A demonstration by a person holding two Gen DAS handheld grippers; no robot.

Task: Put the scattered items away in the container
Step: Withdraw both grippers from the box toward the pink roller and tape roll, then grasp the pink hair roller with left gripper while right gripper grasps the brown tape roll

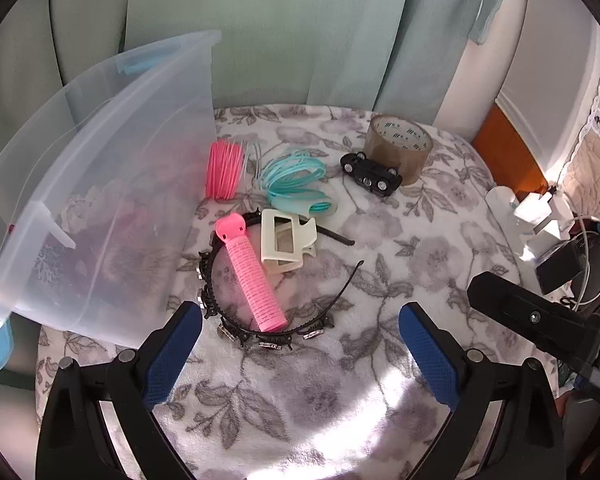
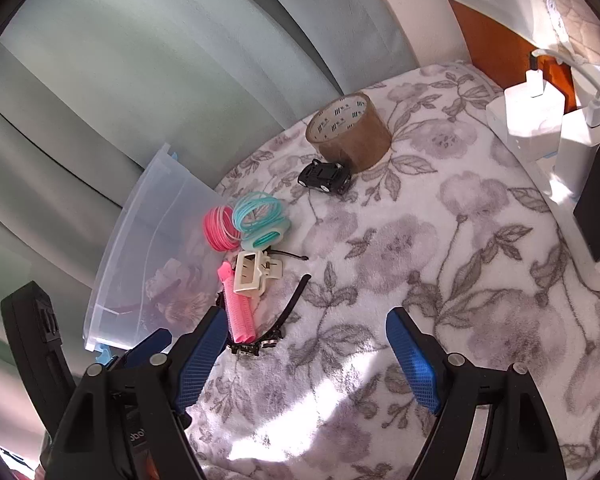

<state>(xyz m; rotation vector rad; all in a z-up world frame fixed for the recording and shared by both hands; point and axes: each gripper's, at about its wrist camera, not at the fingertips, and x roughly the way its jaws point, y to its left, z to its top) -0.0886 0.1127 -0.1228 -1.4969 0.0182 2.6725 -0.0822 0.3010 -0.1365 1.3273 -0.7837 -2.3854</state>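
Gaping wide over the floral fleece blanket [image 1: 380, 240], the left gripper [image 1: 300, 344] holds nothing between its 2 blue pads, and the right gripper [image 2: 306, 344] stands just as wide and just as empty. Just ahead of the left jaws a pink hair roller [image 1: 252, 276] lies across a black toothed headband [image 1: 276, 312], with a cream claw clip [image 1: 284, 240] touching the roller's far side. Beyond them sit a pink coil of bands [image 1: 223, 170] and a teal coil [image 1: 296, 182] — both beside the clear plastic container [image 1: 100, 184], which stands on the left, tilted. Farther back a black toy car [image 1: 372, 174] lies upside down against a roll of brown tape [image 1: 398, 146]; the printing inside its core is too small to read. Pale green curtains hang behind, and white chargers [image 2: 536, 120] sit at the right edge.
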